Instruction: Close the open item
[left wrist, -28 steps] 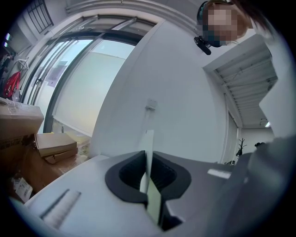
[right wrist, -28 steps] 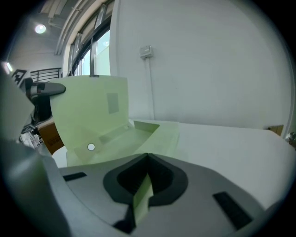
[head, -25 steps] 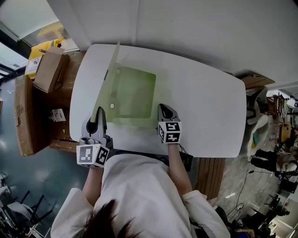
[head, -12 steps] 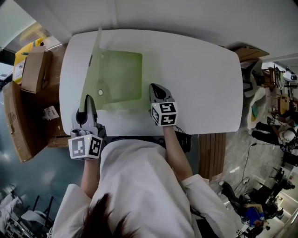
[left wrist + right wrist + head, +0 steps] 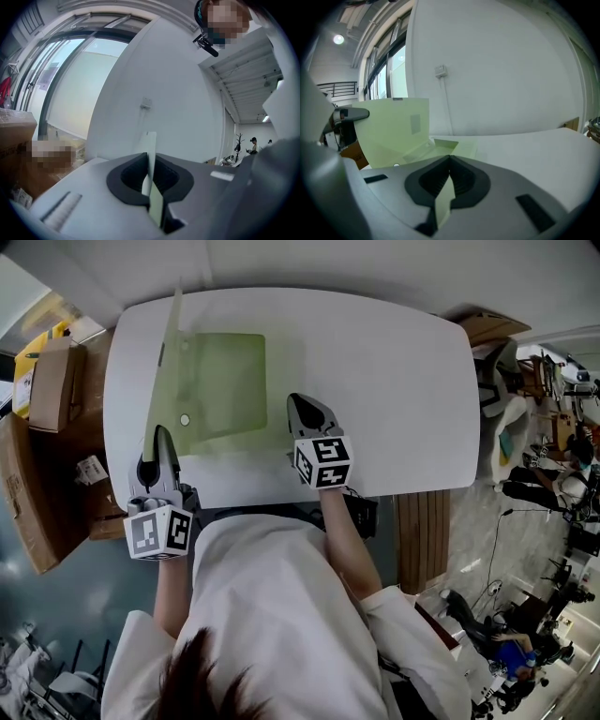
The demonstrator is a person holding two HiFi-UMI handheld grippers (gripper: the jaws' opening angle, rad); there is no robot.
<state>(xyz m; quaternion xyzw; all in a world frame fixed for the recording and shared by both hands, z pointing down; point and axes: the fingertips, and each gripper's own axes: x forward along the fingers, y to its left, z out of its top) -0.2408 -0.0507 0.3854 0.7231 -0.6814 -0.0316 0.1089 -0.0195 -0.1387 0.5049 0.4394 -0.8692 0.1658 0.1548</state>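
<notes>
A pale green plastic folder lies open on the white table, its base flat. Its cover stands nearly upright along the left side, with a snap button near the front. My left gripper is shut on the cover's near edge, which shows as a thin sheet between the jaws. My right gripper is shut on the base's near right corner. In the right gripper view the raised cover stands at the left.
Cardboard boxes and a yellow box stand on the floor left of the table. A wooden bench is at the right front. A white wall rises behind the table's far edge.
The head view has swung, so the table and folder sit further left and higher in the picture. Both grippers keep their grip and the cover stands as before.
</notes>
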